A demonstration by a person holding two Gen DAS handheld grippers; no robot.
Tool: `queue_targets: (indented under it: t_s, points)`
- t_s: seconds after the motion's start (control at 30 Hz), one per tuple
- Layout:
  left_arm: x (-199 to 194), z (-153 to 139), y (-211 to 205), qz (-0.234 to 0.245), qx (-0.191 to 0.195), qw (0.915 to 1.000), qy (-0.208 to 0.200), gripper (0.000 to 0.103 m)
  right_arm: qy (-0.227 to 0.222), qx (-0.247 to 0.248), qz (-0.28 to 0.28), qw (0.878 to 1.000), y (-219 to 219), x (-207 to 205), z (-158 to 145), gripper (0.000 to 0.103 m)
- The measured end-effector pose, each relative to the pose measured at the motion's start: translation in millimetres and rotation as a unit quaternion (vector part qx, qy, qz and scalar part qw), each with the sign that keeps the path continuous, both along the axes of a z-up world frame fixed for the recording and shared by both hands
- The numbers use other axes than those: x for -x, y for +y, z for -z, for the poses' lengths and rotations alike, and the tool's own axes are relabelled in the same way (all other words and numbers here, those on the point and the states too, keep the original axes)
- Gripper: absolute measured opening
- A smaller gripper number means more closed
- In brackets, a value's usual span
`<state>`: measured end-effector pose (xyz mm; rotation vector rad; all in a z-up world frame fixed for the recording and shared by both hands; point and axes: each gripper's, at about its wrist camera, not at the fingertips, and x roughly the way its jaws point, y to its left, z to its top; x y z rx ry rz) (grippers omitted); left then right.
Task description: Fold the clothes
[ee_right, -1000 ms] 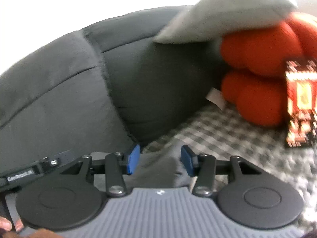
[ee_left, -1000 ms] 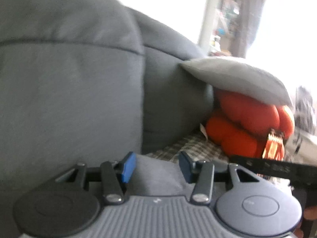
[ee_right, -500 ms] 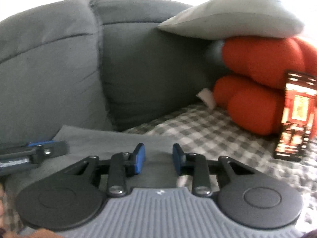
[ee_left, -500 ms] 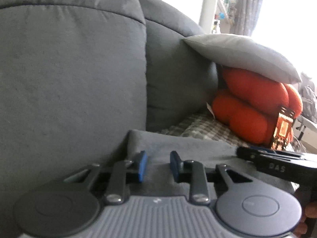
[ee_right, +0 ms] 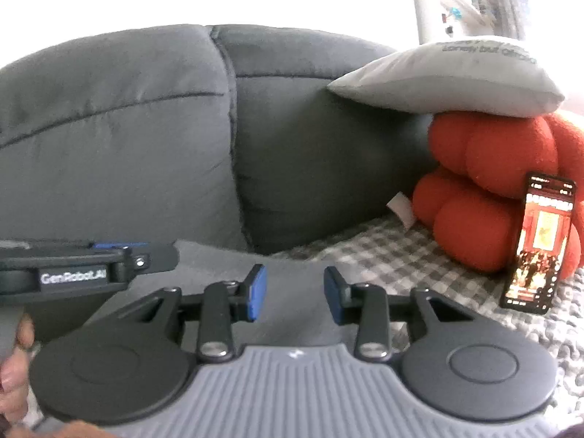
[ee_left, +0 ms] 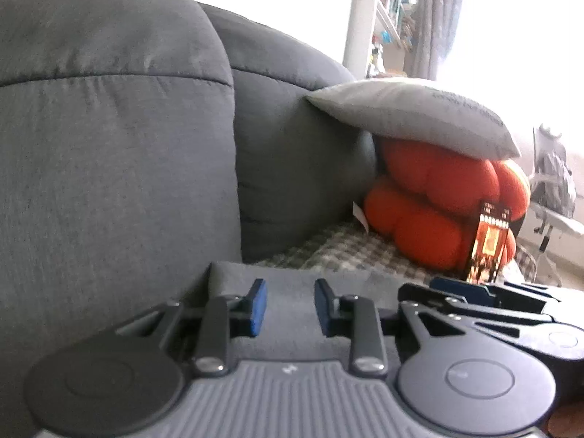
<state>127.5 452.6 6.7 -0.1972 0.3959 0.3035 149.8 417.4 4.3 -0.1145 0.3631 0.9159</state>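
the grey garment (ee_left: pixel 292 284) lies flat on the sofa seat, near us, right under both grippers; in the right wrist view it spreads from the seat back toward the checked blanket (ee_right: pixel 419 255). its far left corner sits against the foot of the grey sofa back (ee_left: pixel 109 146).

we see the left gripper (ee_left: pixel 290 306) low over the cloth with a narrow gap between its blue pads (ee_left: pixel 257 304). its jaws have just been opening a little after a pinch, and the pads stand clear of the fabric, which shows flat in the gap behind them. the right gripper (ee_right: pixel 295 294) is the same: a narrow gap, jaws just eased apart, nothing clamped between the blue pads (ee_right: pixel 255 292), the garment lying beneath.

in the right wrist view the left gripper comes in from the left edge, side on, with fingers of a hand (ee_right: pixel 14 365) below it. in the left wrist view the right gripper lies just to the right.

far right on the seat we see an orange knot cushion (ee_left: pixel 438 211) with a grey pillow (ee_left: pixel 412 116) resting on top of it. a phone (ee_right: pixel 536 244) with a lit screen leans upright against the cushion, standing on the checked blanket.
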Motion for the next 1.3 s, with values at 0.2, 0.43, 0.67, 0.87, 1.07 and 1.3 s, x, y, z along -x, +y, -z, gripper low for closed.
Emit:
queue_targets:
  t_s: [0.2,0.43,0.67,0.87,1.07,1.3]
  points:
    - [17.3,19.4,4.6,-0.005,0.014,0.9996,0.022,0.032,0.008,0.016,0.012,1.0,-17.5,3.6,9.7,0.04]
    - [49.0,16.3,12.5,-0.022,0.065,0.9974,0.023,0.036,0.061,-0.002,0.027,0.998,-58.8,7.1,-0.2,0.042]
    - [71.6,1.4,-6.6,-0.038,0.105,0.9923,0.055,0.06,0.103,0.01,0.032,0.994,-83.0,22.9,-16.5,0.059]
    - [78.8,0.2,-34.4,-0.068,0.112,0.983,0.128,0.093,0.136,0.053,0.044,0.988,-94.3,39.4,-22.9,0.088]
    - [76.3,1.1,-64.7,-0.109,0.066,0.9731,0.192,0.103,0.126,0.084,0.044,0.988,-105.4,59.5,-27.1,0.103]
    - [68.0,4.6,-90.0,-0.117,0.029,0.9666,0.226,0.103,0.119,0.117,0.033,0.985,-100.5,66.3,-26.3,0.103]
